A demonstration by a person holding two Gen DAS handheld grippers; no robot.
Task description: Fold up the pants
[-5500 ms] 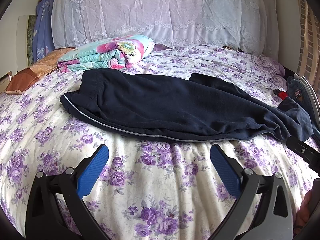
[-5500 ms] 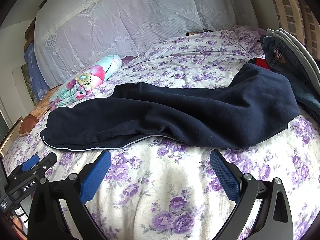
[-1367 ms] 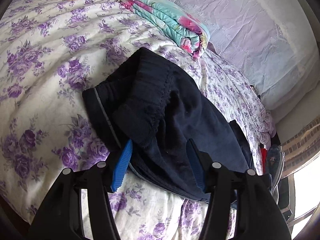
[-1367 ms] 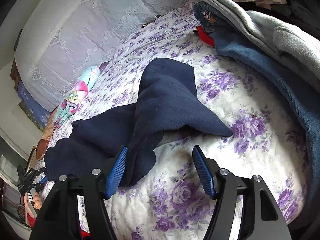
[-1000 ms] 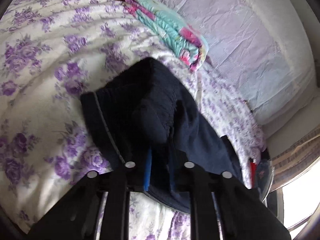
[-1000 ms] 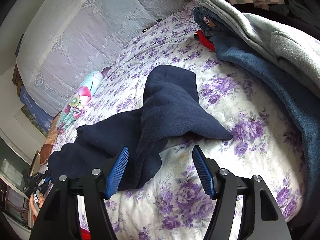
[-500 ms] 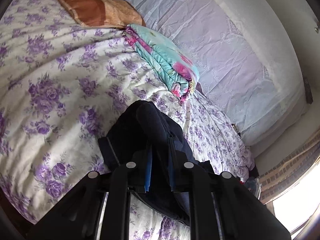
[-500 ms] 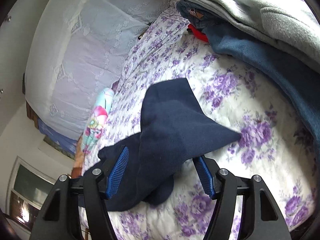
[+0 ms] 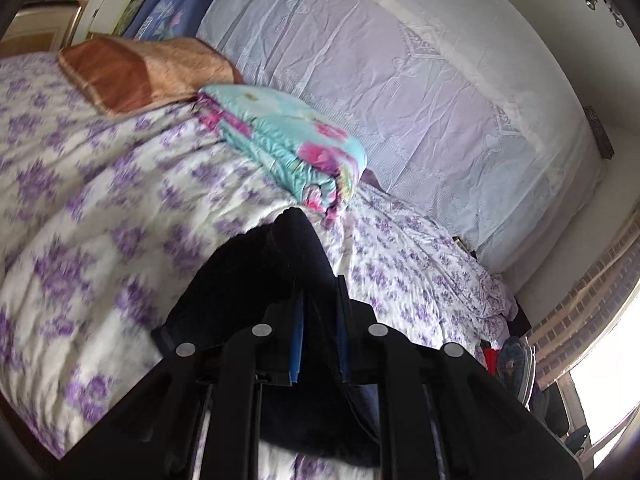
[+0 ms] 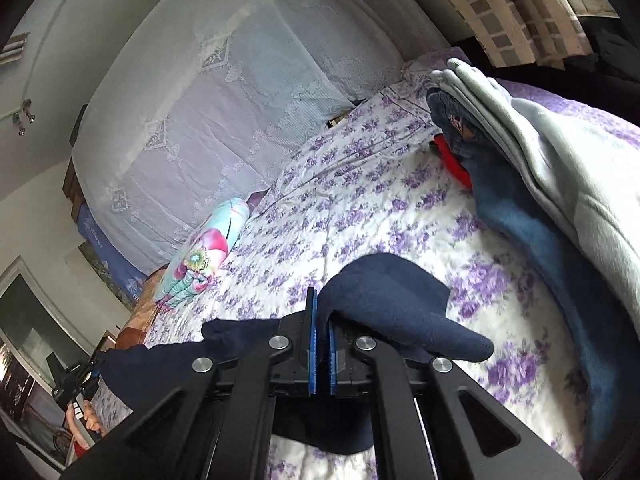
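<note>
The dark navy pants (image 9: 256,276) are lifted off the floral bedspread (image 9: 100,208). My left gripper (image 9: 319,300) is shut on the waistband end, which drapes over and below the fingers. In the right wrist view my right gripper (image 10: 322,316) is shut on the leg-cuff end of the pants (image 10: 392,300), and the cloth hangs stretched leftward toward the left gripper (image 10: 76,380), seen far off at the lower left.
A folded turquoise floral quilt (image 9: 288,140) and an orange pillow (image 9: 136,68) lie near the headboard. A pile of grey and blue clothes (image 10: 552,168) with a red item (image 10: 452,160) sits at the bed's right side. A lace-covered headboard (image 9: 400,92) stands behind.
My right gripper closed on the leg-cuff end, and both grippers have lifted the pants up off the bed. The left gripper stayed shut on the waistband and rose higher.
</note>
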